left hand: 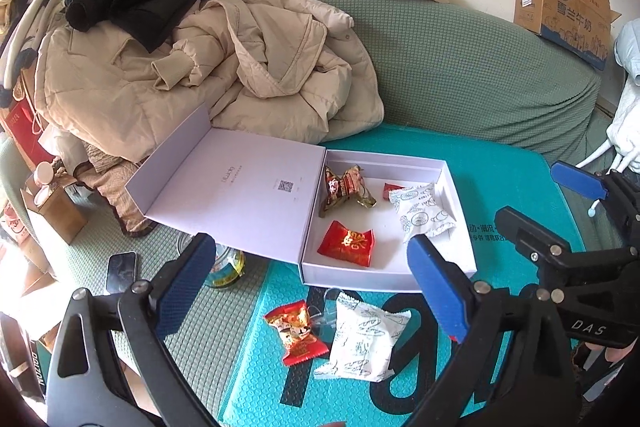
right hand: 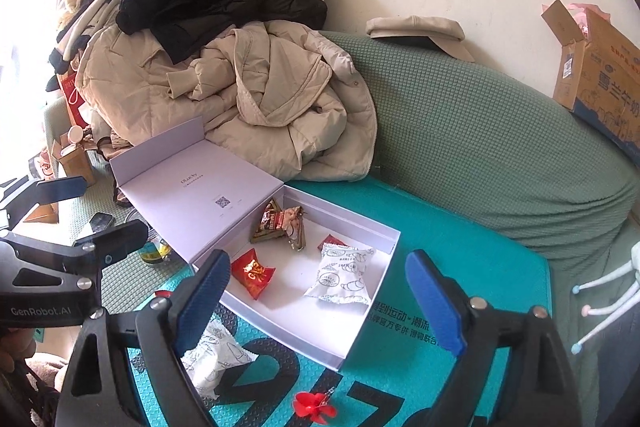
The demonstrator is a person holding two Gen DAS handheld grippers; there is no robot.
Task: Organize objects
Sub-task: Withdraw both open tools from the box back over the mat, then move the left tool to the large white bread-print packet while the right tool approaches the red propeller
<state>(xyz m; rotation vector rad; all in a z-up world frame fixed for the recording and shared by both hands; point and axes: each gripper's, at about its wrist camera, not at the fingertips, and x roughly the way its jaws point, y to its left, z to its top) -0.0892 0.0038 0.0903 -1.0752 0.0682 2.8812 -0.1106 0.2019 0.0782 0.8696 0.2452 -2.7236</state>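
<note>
A: Step? Box (left hand: 384,267) is part-filled; two snacks (left hand: 362,335) are left on the mat (left hand: 500,187) just before it.
B: Both tools (left hand: 312,287) (right hand: 320,297) are held apart, empty. A snack must be clamped next.

Beyond the left gripper (left hand: 312,283), a small red packet (left hand: 391,188) lies mostly hidden under a white packet (left hand: 420,211). A glass jar (left hand: 226,263) is largely concealed by the box lid (left hand: 240,187).
</note>
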